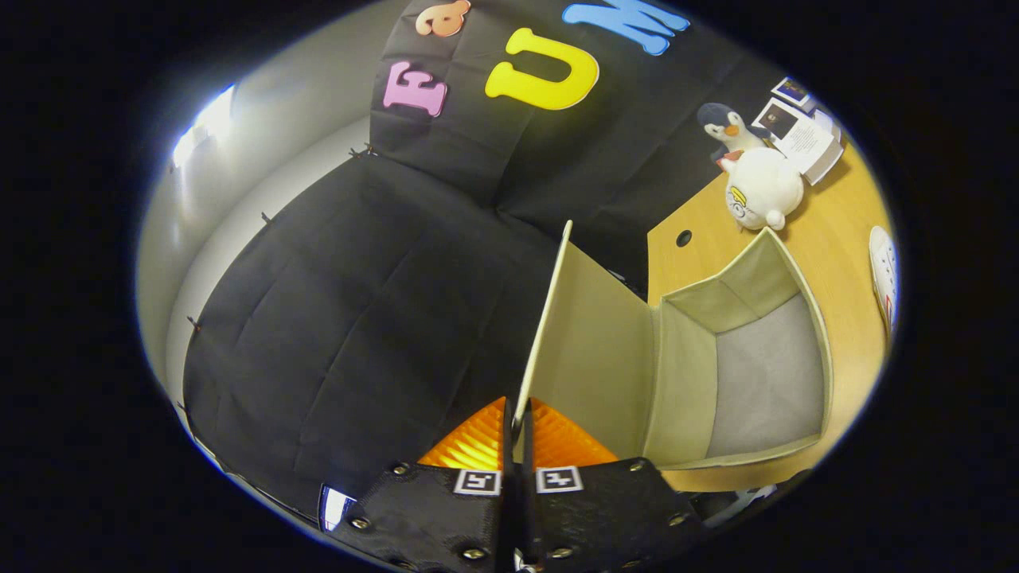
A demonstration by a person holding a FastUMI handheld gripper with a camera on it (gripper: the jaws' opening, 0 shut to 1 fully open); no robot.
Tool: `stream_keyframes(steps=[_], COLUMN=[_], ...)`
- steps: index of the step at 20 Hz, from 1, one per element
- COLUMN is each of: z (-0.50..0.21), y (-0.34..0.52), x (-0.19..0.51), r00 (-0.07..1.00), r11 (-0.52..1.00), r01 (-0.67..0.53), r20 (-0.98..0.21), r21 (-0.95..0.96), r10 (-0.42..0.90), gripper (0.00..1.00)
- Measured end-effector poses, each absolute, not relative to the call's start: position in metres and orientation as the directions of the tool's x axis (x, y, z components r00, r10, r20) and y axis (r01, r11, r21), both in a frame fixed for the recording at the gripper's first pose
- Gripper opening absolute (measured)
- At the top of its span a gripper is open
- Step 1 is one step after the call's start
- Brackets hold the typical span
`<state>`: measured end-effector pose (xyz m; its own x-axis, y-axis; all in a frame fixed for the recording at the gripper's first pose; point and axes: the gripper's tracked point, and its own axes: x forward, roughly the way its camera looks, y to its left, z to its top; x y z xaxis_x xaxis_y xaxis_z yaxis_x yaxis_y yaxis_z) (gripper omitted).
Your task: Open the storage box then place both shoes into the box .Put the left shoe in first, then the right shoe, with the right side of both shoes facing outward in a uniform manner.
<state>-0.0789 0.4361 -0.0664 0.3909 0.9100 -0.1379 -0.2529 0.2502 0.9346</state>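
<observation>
The storage box (pixel 740 374) stands open just ahead of the jaws – its raised lid (pixel 589 350) pinched edge-on between the clenched gripper (pixel 517 430).

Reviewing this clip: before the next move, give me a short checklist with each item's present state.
1. Gripper fingers pinched on the lid: ok, closed on its edge.
2. Lid swung up off the storage box: ok.
3. Box interior free for shoes: ok, bare floor.
4. A shoe on the table beyond the box: ok.
5. Second shoe located: cannot tell.
6. Plush toys apart from the box: ok, just beyond it.
</observation>
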Motion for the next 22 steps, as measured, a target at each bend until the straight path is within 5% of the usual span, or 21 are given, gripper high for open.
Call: stream_keyframes(steps=[2,4,5,7,8,22], z=[-0.061,-0.064,-0.066,-0.066,-0.068,-0.116], y=[0.445,0.453,0.453,0.45,0.444,0.296], x=[-0.082,-0.081,-0.079,-0.079,-0.077,-0.025], r00=[0.371,0.363,0.363,0.369,0.377,0.603], r11=[0.264,0.301,0.314,0.336,0.347,0.643], r01=[-0.301,-0.354,-0.375,-0.39,-0.391,-0.342], r20=[-0.143,-0.167,-0.173,-0.189,-0.195,-0.366], r21=[0.916,0.885,0.872,0.857,0.853,0.685], r10=[0.918,0.917,0.915,0.91,0.905,0.709], gripper=[0.1,0.37,0.6,0.86,0.92,0.97])
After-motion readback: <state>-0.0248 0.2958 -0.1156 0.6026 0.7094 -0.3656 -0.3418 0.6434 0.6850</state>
